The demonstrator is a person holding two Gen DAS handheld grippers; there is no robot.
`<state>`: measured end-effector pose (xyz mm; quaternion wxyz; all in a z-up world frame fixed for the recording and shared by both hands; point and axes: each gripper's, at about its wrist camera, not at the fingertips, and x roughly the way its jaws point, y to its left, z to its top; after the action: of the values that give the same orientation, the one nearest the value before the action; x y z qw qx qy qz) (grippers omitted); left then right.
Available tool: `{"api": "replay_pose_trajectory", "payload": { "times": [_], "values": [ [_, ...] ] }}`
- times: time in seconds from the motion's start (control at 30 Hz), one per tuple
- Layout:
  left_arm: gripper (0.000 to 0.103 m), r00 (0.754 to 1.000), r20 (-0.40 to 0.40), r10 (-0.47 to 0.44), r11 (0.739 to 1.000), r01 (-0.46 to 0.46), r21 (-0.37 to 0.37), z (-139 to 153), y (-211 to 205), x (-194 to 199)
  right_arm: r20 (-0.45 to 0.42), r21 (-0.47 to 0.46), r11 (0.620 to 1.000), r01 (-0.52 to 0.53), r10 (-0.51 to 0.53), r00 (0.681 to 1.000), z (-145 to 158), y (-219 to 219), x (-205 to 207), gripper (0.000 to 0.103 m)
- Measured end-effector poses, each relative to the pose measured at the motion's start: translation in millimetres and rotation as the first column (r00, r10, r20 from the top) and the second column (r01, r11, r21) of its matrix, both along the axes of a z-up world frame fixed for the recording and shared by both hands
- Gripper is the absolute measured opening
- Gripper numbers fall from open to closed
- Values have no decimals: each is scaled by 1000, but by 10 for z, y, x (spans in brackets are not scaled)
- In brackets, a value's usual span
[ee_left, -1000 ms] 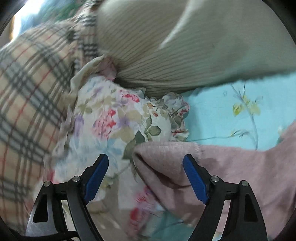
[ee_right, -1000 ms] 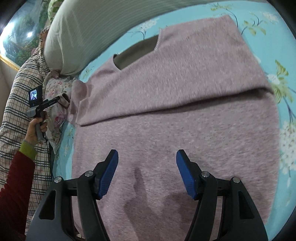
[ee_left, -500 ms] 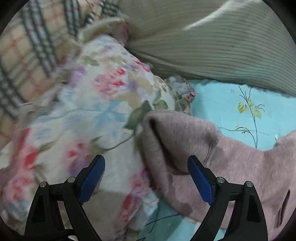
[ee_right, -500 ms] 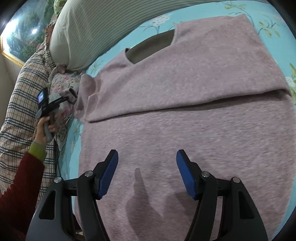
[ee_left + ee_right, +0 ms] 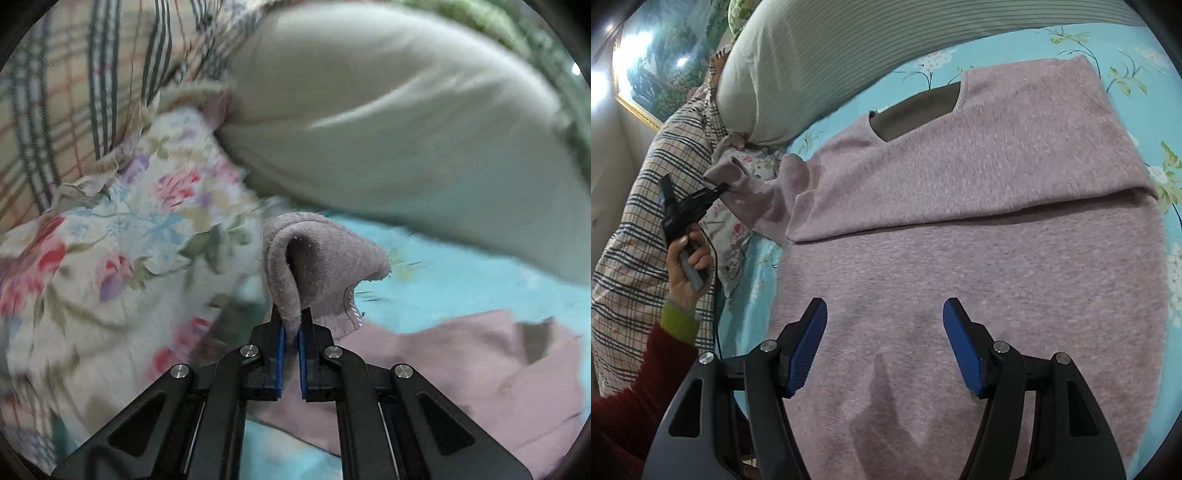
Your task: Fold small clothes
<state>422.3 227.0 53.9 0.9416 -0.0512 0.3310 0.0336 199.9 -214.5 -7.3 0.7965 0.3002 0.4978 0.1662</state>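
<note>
A mauve knit sweater lies spread across a bed covered by a turquoise floral sheet. Its upper part is folded down over the body, leaving a straight horizontal fold edge across the middle, and the neck opening shows a darker lining.

The left claw is clamped on the cuff of the sweater's sleeve, its blue pads pressed against the fabric from both sides. The cuff stands raised above the sheet, curling over the claw tips. Seen from the right wrist view, this sleeve stretches away from the sweater's shoulder toward a flowered cloth at the bed's side, and a bare hand with a red sleeve and green cuff grips the left claw's handle.

The right claw hovers over the lower body of the sweater, its two blue-padded fingers spread well apart with nothing between them.

A long ribbed beige pillow lies along the head of the bed, just beside a plaid blanket. A framed landscape painting hangs behind.
</note>
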Motion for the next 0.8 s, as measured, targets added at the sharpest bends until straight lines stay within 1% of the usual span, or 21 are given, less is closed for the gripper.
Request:
{"api": "replay_pose_trajectory", "payload": {
  "times": [0.03,0.07,0.1,0.13,0.23,0.33,0.37,0.4,0.47,0.53,0.67,0.8],
  "values": [
    [4,999,42,-22,998,24,-52,100,-149,-181,2,2,1000,12,-12,1000,7,-38,-29,66],
    [4,997,70,-43,995,49,-86,164,-281,-305,4,2,1000,24,-24,1000,16,-76,-52,66],
    [4,994,89,-61,992,70,-104,220,-377,-401,5,3,999,37,-37,999,25,-119,-79,66],
    [4,989,122,-89,987,105,-124,281,-579,-549,7,3,999,52,-52,999,37,-170,-109,66],
    [4,969,186,-164,971,191,-141,372,-1149,-901,20,-3,995,98,-97,995,86,-338,-203,66],
    [5,946,222,-237,958,266,-108,342,-1777,-1150,32,-7,989,145,-145,989,133,-526,-276,66],
    [5,939,219,-264,951,292,-106,311,-1967,-1246,35,-10,987,160,-160,987,136,-588,-297,66],
    [5,934,205,-293,942,319,-105,213,-2208,-1259,38,-13,984,177,-176,984,136,-656,-322,66],
    [5,928,183,-326,934,346,-90,80,-2493,-1239,43,-11,978,210,-209,977,125,-791,-365,66],
    [5,923,142,-358,927,370,-63,-145,-2859,-1209,43,-10,971,238,-237,971,104,-888,-398,66],
    [5,912,89,-400,915,403,-17,-474,-3307,-1143,48,-8,962,273,-272,961,78,-1051,-410,66],
    [6,892,16,-452,892,452,10,-825,-3671,-1103,50,-5,953,304,-303,952,45,-1184,-335,66]
  ]
}}
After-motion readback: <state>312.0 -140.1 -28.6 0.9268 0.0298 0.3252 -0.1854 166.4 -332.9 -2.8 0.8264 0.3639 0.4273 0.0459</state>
